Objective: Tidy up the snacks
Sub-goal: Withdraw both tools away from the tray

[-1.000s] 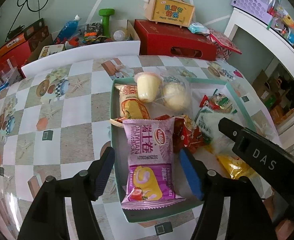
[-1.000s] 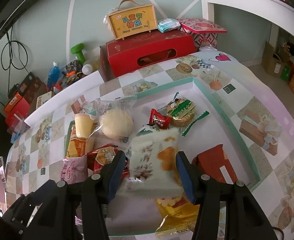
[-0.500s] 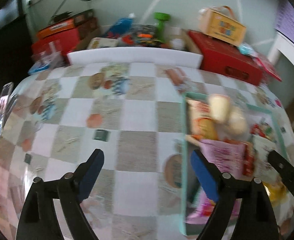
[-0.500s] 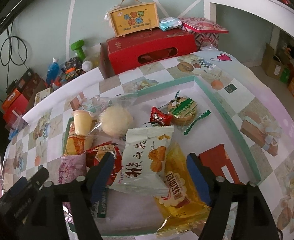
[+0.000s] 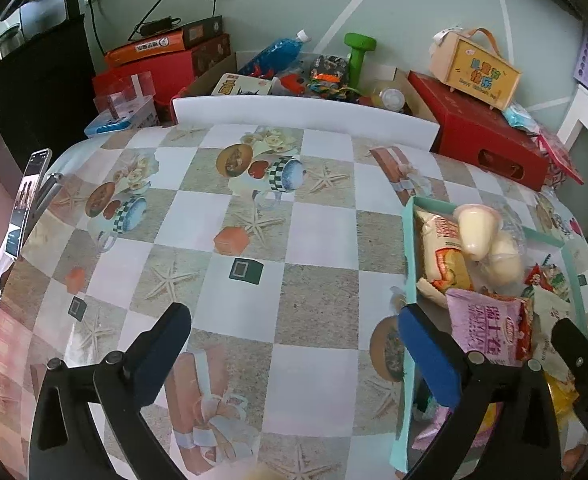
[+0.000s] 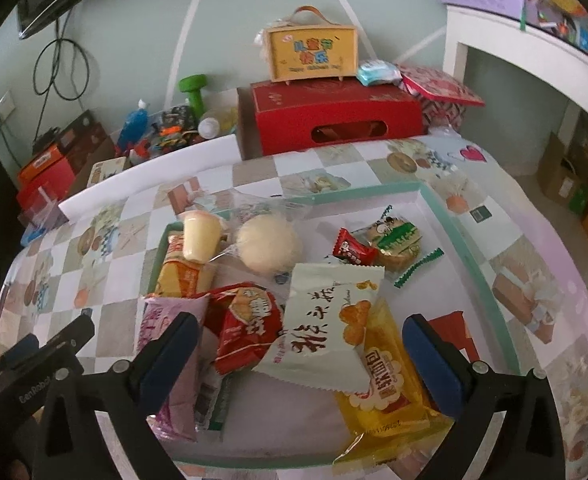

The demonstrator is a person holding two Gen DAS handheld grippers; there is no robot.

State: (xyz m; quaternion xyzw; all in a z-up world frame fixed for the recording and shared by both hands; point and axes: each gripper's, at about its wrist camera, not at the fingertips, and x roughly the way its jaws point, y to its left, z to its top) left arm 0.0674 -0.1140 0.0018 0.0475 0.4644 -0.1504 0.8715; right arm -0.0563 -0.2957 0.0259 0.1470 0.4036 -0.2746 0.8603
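Note:
A teal tray [image 6: 466, 240] holds several snacks: a white packet [image 6: 326, 320] lying on a yellow one [image 6: 386, 380], a red packet [image 6: 246, 324], a pink packet [image 5: 482, 328], a jelly cup [image 6: 200, 236] and a bagged bun [image 6: 268, 244]. My right gripper [image 6: 300, 328] hovers over the white packet, its jaws opening wide and its pads clear of the packet on both sides. My left gripper [image 5: 292, 320] is over the checked tablecloth left of the tray's wall [image 5: 408, 240], its jaws opening with nothing between them.
Behind the table stand a red box [image 6: 334, 120] with a yellow handled box [image 6: 310, 54] on it, a green dumbbell [image 5: 358, 52] and a white board [image 5: 302, 114]. A phone on a stand [image 5: 28, 200] is at the left edge. A white shelf [image 6: 534, 64] is to the right.
The left gripper let go of the pink packet and swung left off the tray. The right gripper released the white packet, which now lies on the yellow one. Both jaws widened.

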